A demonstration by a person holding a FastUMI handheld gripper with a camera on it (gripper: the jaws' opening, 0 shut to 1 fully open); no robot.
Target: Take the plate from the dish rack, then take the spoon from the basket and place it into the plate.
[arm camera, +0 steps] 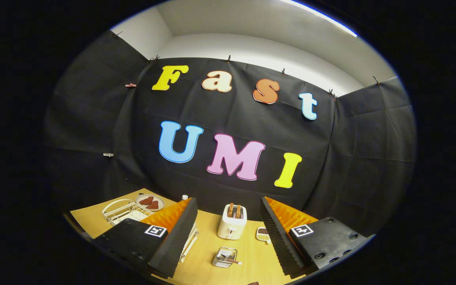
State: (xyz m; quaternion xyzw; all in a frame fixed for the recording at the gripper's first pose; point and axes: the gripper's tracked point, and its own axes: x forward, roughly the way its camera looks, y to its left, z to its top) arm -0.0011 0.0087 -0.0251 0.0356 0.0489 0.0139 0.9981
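Gripper (228, 237) spread, basket (225, 257) between.

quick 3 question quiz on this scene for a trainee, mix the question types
1. True or false: the claw is shut on the spoon.
2. What stands on the wooden table between the claw's fingers and beyond the small wire basket? A) a kettle B) a white toaster C) a mug
3. Fill in: the plate with brown pieces sits just past the white wire ____.

Key
1. False: the claw is open and holds nothing; the spoon lies in the basket.
2. B: the white toaster, with slices in its slots.
3. Dish rack.
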